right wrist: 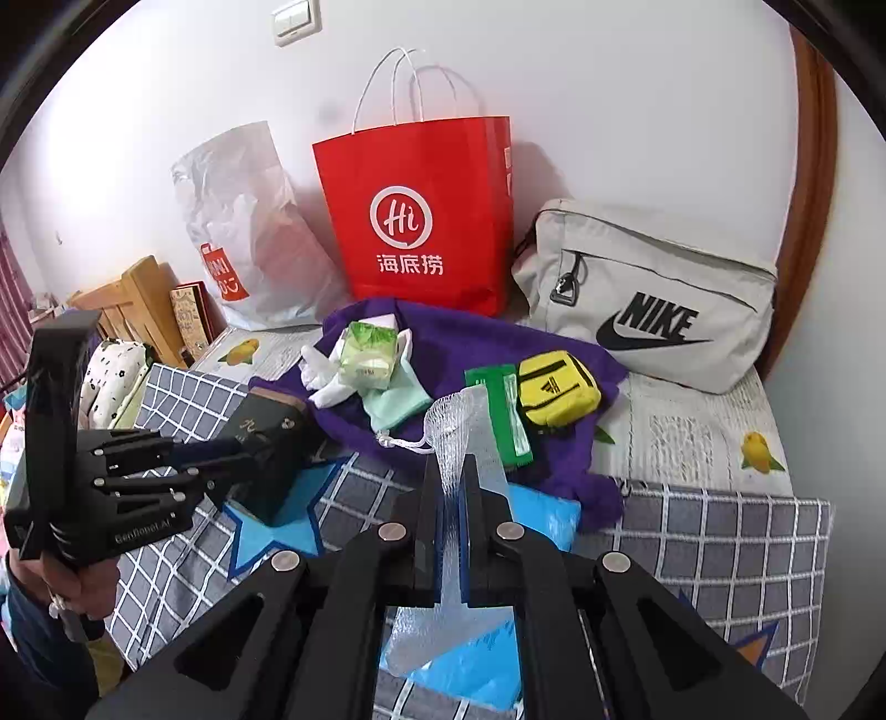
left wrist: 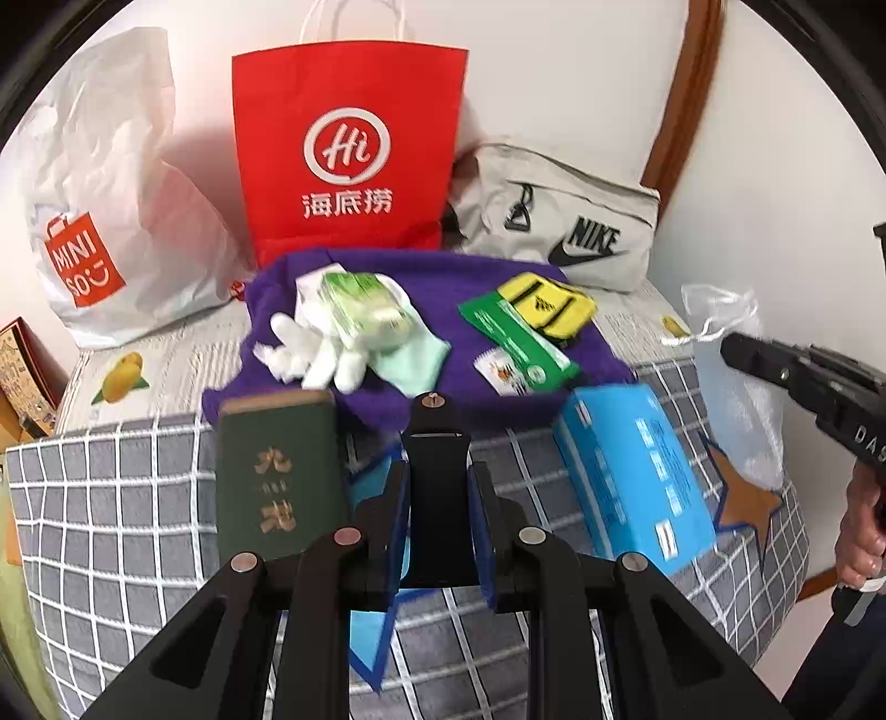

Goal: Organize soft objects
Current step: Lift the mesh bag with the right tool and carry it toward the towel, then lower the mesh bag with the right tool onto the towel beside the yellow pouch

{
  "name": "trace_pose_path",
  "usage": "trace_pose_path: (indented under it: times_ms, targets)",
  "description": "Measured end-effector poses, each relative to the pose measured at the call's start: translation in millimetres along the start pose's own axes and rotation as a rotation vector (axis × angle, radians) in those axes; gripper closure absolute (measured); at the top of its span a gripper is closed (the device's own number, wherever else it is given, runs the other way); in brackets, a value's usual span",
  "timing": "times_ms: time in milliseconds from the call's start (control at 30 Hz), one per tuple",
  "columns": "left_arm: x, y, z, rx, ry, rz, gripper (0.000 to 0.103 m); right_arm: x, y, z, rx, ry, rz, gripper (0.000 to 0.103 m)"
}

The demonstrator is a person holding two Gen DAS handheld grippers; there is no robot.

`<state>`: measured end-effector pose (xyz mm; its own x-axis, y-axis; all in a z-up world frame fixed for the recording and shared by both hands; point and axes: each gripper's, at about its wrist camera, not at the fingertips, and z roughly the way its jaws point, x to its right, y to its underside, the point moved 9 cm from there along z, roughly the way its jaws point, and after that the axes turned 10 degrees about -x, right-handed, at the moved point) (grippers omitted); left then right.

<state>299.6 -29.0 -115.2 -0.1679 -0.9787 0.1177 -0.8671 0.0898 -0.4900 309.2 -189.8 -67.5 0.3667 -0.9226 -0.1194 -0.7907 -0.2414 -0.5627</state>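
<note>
Nearest the right lens hangs a translucent mesh pouch (right wrist: 470, 421) with a white drawstring. The right claw (right wrist: 451, 465) is clenched on it, holding it clear of the bed (right wrist: 720, 554). The left claw (left wrist: 437, 471) is squeezed nearly to. A black piece sits between its pads, and I cannot tell whether that is part of the tool. A dark green box (left wrist: 277, 471) lies just beside it at nine o'clock, apparently not gripped.

The step in hand looks like carrying the pouch towards storage. The likely targets stand against the wall: the red paper bag (right wrist: 421, 221) at twelve o'clock, the white plastic bag (right wrist: 243, 221) at eleven and the grey Nike bag (right wrist: 653, 299) at two. The pouch is limp, so the next move calls for height over the purple cloth (right wrist: 470, 343) and its clutter, with release only above an open mouth.

A grey checked blanket with blue stars covers the bed, with fruit-print sheet beyond. The wall is white, with a light switch (right wrist: 296, 15).
</note>
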Motion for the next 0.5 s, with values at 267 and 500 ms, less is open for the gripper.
trace_pose_path:
  times_ms: [267, 500]
  targets:
    - [-10.3, -29.0, 4.7, 0.02, -0.008, -0.001, 0.083, 13.7, -24.8, 22.4, -0.007, -0.013, 0.023, 0.099]
    - [-17.0, -51.3, 13.6, 0.025, -0.007, 0.001, 0.083, 26.5, -38.2, 40.3, -0.021, -0.015, 0.041, 0.099]
